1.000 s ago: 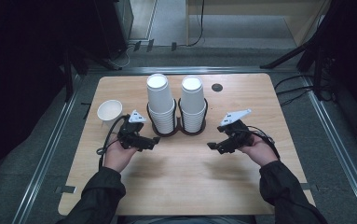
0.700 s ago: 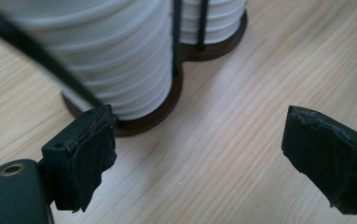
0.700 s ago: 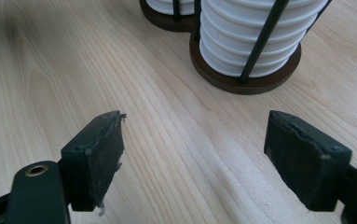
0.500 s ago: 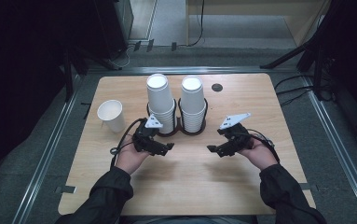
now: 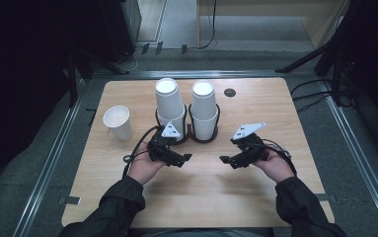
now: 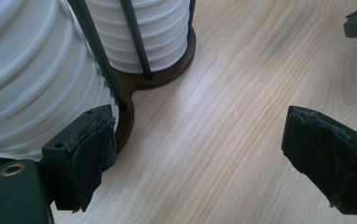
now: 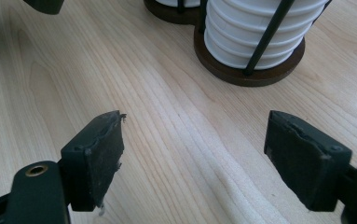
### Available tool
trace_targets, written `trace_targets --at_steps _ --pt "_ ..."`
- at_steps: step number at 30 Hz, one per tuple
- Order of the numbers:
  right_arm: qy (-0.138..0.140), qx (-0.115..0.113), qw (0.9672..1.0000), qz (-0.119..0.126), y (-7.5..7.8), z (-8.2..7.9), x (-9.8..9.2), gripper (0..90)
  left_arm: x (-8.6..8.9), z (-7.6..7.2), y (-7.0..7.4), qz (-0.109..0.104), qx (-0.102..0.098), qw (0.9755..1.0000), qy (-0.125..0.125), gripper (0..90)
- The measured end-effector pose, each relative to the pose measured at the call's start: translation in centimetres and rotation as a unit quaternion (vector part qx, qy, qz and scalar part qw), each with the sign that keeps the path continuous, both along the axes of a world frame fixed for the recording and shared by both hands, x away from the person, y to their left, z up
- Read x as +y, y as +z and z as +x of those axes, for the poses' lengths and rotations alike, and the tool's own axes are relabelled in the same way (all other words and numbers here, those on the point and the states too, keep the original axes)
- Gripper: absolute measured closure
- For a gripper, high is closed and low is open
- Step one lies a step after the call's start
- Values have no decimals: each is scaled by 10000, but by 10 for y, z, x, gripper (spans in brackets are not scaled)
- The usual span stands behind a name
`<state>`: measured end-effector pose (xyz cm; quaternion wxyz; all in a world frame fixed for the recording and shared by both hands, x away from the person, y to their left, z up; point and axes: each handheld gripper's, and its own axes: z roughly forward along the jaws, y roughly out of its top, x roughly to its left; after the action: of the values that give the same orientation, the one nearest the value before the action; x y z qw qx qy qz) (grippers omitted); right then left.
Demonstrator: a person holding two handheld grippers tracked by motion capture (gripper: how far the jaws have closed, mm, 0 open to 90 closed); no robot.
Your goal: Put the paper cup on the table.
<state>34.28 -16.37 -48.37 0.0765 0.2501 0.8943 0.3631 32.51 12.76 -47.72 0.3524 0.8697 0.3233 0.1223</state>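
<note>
Two stacks of white paper cups stand upside down in a dark twin-ring holder at the table's middle: the left stack and the right stack. A single white cup stands upright to their left. My left gripper hovers just in front of the left stack, open, with bare wood between its pads; the stack is close on that view's left. My right gripper is open and empty in front of the right stack, pointing left.
The wooden table has free room in front of both hands. A small dark disc lies at the back right of the stacks. Metal rails and dark floor surround the table; cables trail at the right.
My left hand has slid to the right, from near the single cup to just in front of the left stack. The right hand has stayed in place.
</note>
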Motion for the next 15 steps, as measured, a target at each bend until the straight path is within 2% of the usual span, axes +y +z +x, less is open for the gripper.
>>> trace_targets --at_steps 15 --pt "22 -23 10000 2 0 0 -1 199 2 0 1 -9 5 10000 14 99"
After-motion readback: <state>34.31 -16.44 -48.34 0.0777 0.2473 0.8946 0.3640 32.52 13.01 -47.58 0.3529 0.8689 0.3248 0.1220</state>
